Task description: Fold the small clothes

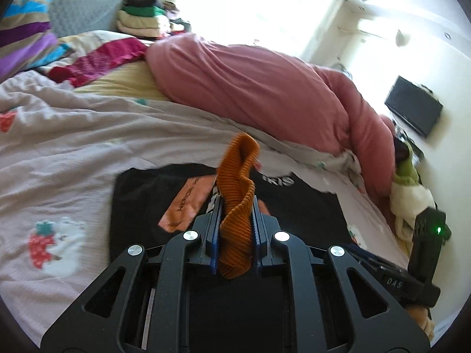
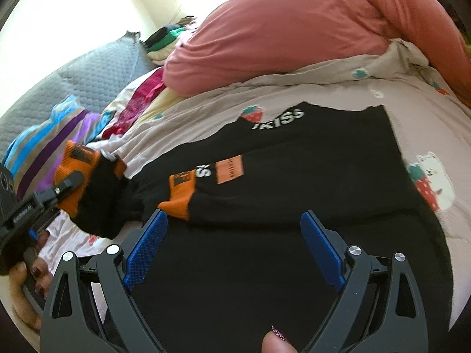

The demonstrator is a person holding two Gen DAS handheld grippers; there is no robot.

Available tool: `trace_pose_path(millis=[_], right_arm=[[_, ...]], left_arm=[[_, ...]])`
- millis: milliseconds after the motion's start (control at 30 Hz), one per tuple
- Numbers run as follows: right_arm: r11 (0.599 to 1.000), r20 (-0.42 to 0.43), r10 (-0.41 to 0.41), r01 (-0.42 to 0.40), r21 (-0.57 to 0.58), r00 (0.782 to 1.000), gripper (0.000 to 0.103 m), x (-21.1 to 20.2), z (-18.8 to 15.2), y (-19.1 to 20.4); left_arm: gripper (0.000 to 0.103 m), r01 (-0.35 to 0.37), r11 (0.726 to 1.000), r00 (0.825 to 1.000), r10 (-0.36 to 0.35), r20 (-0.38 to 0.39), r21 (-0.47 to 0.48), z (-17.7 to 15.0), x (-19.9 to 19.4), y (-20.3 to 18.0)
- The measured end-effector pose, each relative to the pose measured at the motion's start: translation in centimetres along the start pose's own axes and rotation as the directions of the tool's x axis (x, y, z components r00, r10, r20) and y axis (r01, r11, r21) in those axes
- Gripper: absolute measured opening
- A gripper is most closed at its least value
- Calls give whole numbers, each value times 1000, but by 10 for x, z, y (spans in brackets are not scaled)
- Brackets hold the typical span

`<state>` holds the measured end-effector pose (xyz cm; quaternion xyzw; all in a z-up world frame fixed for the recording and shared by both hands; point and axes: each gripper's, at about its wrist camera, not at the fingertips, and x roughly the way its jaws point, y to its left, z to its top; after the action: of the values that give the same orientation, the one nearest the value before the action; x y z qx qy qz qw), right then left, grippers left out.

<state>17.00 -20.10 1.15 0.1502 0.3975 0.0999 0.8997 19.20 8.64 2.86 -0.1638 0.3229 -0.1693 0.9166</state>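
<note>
A black top [image 2: 294,200] with white lettering and orange patches lies spread on the bed; it also shows in the left wrist view [image 1: 141,203]. My left gripper [image 1: 237,203] is shut on its orange ribbed cuff [image 1: 238,194], which stands up between the blue pads. In the right wrist view the left gripper [image 2: 63,186] holds that sleeve end [image 2: 88,188] raised at the left. My right gripper [image 2: 234,220] is open and empty just above the black fabric, its blue pads [image 2: 145,247] wide apart near the other orange cuff [image 2: 179,197].
A strawberry-print sheet [image 1: 59,135] covers the bed. A bulky pink duvet [image 1: 265,88] lies behind the top. Striped and magenta bedding [image 1: 26,41] is at the far left, a stack of folded clothes [image 1: 141,17] beyond it. A black screen [image 1: 413,108] hangs on the wall.
</note>
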Motion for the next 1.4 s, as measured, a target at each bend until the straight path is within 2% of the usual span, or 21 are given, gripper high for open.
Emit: trace_pose_path(millis=[100,367,533,600,633,733,900,967,1100,1167,1233,1400], right_arm=[[999,11,-24,24,23,1000,91,-4,1,-12],[996,4,-51,50,79,999,91,-4,-1,-34],[995,-6,-45,45,93,999,91,-1,-2,-37],[995,-12,-38,39,94,999,91,1,-3,-35],[995,-15,-34,36,95,999,91,2,-3,-35],[996,-33,-14,17,89,999,91,6,-6,-29],[998,-68,18,-14,68,997,91,17,-11,-12],[998,-85,39,-34,57,996,91,23,-14,-3],[997,-123,73,-70,35,990,90,35,-19,16],[996,-146,89,-88,14,985,85,43,-23,26],[996,-173,92,-94,-6,981,81,54,-26,35],[994,-228,107,-106,16,968,67,80,-29,43]], left_arm=[[9,12,999,999,-10,-40,47,-7,17,-14],[9,69,993,985,-53,-166,91,-34,55,-34],[10,119,989,975,-99,-200,90,-38,55,-33],[16,121,988,975,-99,-200,98,-39,51,-34],[20,114,988,976,-92,-198,101,-39,50,-34],[23,86,992,979,-67,-191,95,-38,47,-29],[39,1,997,986,12,-167,82,-31,40,-13],[51,-26,998,986,37,-165,66,-28,38,-5],[61,-120,991,981,127,-147,61,-23,32,12],[74,-165,985,976,169,-140,43,-20,28,22],[81,-193,981,971,194,-142,21,-18,25,33],[87,-249,968,960,241,-141,-41,-13,16,58]])
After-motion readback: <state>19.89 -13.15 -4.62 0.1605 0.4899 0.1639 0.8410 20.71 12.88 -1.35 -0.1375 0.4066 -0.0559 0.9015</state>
